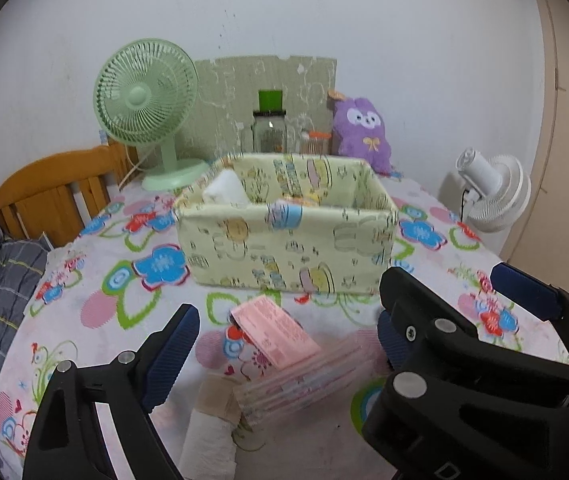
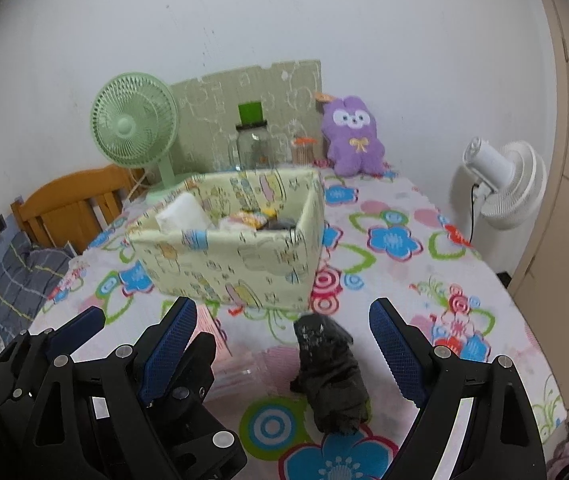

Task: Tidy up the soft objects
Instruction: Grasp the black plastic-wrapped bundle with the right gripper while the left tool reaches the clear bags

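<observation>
A pale yellow fabric storage box (image 1: 284,248) stands on the flowered bedspread, with a white soft item (image 1: 224,190) and other items inside; it also shows in the right wrist view (image 2: 240,264). A pink packet (image 1: 274,332) lies on a stack of pink packs (image 1: 308,384) in front of the box, between the jaws of my open, empty left gripper (image 1: 284,344). A white roll (image 1: 210,440) lies below it. A black rolled cloth (image 2: 330,376) lies between the jaws of my open right gripper (image 2: 284,352), apart from the pads. The left gripper (image 2: 84,360) shows at lower left.
A green desk fan (image 1: 146,108), a glass jar with a green lid (image 1: 270,128) and a purple plush toy (image 1: 362,132) stand behind the box by the wall. A white fan (image 1: 492,192) stands at the right. A wooden headboard (image 1: 52,196) and grey bedding (image 1: 0,280) are left.
</observation>
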A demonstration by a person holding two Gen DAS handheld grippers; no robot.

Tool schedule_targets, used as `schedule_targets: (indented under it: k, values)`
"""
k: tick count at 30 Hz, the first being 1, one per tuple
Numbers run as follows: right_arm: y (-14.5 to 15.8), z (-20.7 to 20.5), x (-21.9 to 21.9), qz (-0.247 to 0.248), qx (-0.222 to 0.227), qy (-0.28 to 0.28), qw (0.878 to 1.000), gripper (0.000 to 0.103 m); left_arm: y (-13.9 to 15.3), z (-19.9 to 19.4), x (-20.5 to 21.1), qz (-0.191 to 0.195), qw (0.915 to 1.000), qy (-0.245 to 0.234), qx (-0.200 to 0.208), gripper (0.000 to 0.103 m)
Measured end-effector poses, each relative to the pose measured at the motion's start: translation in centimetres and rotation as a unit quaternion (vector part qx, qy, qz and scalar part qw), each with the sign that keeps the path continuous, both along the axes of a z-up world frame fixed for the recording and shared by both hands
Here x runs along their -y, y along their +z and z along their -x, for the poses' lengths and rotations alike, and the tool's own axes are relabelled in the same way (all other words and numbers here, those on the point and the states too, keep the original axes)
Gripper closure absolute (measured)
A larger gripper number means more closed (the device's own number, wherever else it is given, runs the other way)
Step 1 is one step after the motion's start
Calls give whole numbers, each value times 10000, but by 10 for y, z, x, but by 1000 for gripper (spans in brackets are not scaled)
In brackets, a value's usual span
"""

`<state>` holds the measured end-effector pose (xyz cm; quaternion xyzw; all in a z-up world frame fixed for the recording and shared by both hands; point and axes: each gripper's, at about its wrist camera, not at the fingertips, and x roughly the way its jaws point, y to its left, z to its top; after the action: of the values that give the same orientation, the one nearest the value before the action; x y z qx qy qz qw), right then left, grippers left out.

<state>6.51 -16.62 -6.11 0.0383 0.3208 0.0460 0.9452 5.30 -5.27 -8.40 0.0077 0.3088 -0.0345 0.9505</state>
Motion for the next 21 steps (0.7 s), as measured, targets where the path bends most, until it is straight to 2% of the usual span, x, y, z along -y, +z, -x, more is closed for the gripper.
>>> schedule_targets:
  k: [10,21]
  values:
    - [-30,-10,5,-21,-384,-94,9992,13,-26,-10,6,-26,9993,-91,-367,15]
    - [-62,-27,12,-62,-860,-270,9959,31,-49,-19,8,-122,9975,-116,-691,17]
